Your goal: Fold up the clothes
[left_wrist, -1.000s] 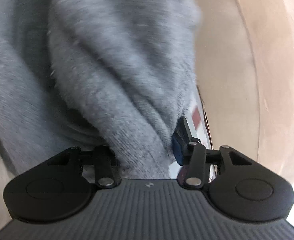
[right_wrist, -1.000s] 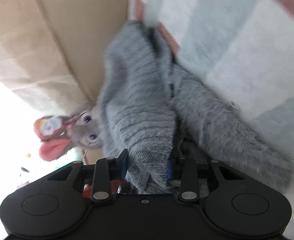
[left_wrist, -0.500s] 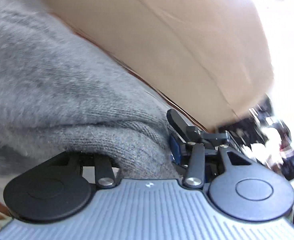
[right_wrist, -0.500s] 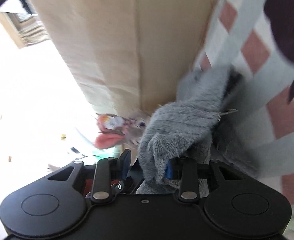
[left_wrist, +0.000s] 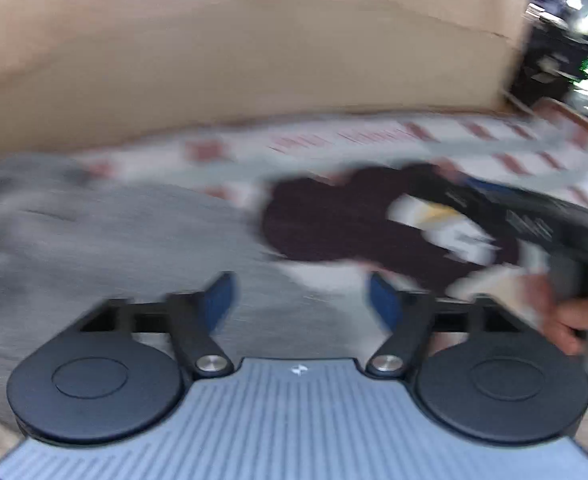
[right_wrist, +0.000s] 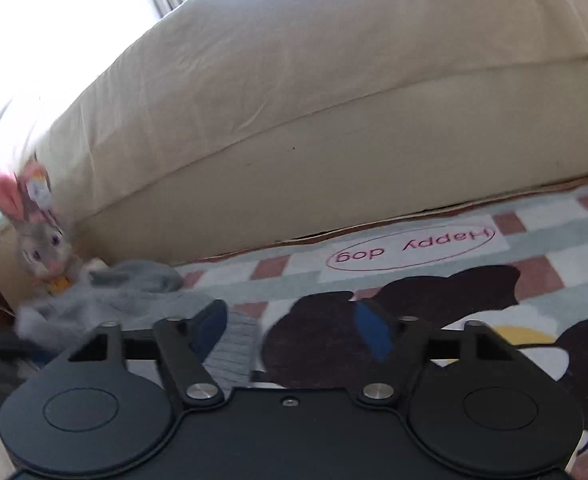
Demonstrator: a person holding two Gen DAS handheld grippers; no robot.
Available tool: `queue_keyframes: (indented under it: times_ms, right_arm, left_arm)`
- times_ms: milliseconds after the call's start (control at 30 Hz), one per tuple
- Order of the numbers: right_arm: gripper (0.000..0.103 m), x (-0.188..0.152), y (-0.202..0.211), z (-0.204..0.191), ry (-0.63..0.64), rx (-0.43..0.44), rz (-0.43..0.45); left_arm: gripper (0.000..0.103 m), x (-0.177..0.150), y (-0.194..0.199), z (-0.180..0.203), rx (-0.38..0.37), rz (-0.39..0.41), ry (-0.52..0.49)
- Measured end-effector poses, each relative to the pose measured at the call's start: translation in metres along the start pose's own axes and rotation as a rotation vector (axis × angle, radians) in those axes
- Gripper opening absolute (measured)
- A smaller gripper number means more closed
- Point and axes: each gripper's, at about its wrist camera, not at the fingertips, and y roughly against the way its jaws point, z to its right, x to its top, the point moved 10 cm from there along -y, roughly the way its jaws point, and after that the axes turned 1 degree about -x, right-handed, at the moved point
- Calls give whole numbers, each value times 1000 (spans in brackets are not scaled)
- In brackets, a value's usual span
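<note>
Left wrist view: we see the grey knit garment [left_wrist: 106, 248] lying in a rumpled heap on the checked rug [left_wrist: 374, 144]; the picture is smeared by motion, so we cannot make out its folds.
Right wrist view: we see the same garment [right_wrist: 134, 304] bunched at the foot of the cream sofa [right_wrist: 334, 100], its near edge reaching under the left blue pad.
Landmark: we place everything by the cream sofa.
Garment: on the rug just in front of the sofa's base, toward its left end in the right wrist view.
Left gripper [left_wrist: 300, 300]: we see its jaws spreading wide, with nothing pressed between the blue pads; the garment lies on the rug behind them.
Right gripper [right_wrist: 290, 330]: we see its jaws spreading too, no cloth pinched between them; it also shows at the right edge of the left wrist view [left_wrist: 526, 224], blurred.
Hand [left_wrist: 574, 322]: we see fingers around the right gripper's handle at the right edge of the left wrist view.
Plush rabbit [right_wrist: 38, 240]: sitting against the sofa's left end, just beside the garment.
Rug: runs along the sofa's front, with an oval reading "Happy dog" [right_wrist: 410, 250] and a dark brown dog figure [right_wrist: 354, 336] farther out from the sofa.
</note>
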Motion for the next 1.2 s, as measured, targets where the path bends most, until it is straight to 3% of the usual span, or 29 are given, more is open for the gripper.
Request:
queue_keyframes:
  times_ms: [100, 200, 333, 433, 533, 600, 700, 767, 867, 967, 1133, 1200]
  right_arm:
    - [77, -13, -19, -30, 137, -4, -31]
    - [77, -22, -34, -66, 266, 29, -71]
    - [77, -25, -54, -106, 371, 144, -116]
    - [77, -27, -62, -123, 348, 216, -174]
    - [75, -36, -75, -129, 249, 278, -303]
    - [74, -38, -82, -134, 240, 299, -343]
    - [74, -37, -84, -141, 281, 319, -352]
    - [74, -42, -80, -137, 334, 301, -347]
    - [74, -61, -81, -116, 410, 207, -387]
    - [74, -69, -84, -92, 400, 157, -406]
    - [73, -52, -84, -76, 196, 226, -382]
    - [73, -51, -81, -76, 176, 246, -375]
  left_arm:
    - [98, 1, 3, -71, 247, 21, 41]
    - [96, -9, 16, -134, 430, 22, 175]
    - [97, -21, 33, -191, 498, 81, 356]
    - [99, -42, 27, -233, 576, 48, 536]
    - [99, -68, 15, -269, 606, -57, 722]
    - [99, -81, 7, -285, 598, -55, 861]
    - [99, -96, -12, -294, 550, -59, 1041]
    - [100, -99, -28, -294, 519, -72, 1107]
    - [100, -93, -44, -285, 477, -97, 1041]
    - [100, -90, -53, -284, 498, -104, 1001]
    - [102, -105, -77, -295, 474, -127, 1136]
    - [90, -98, -78, -290, 470, -129, 1087]
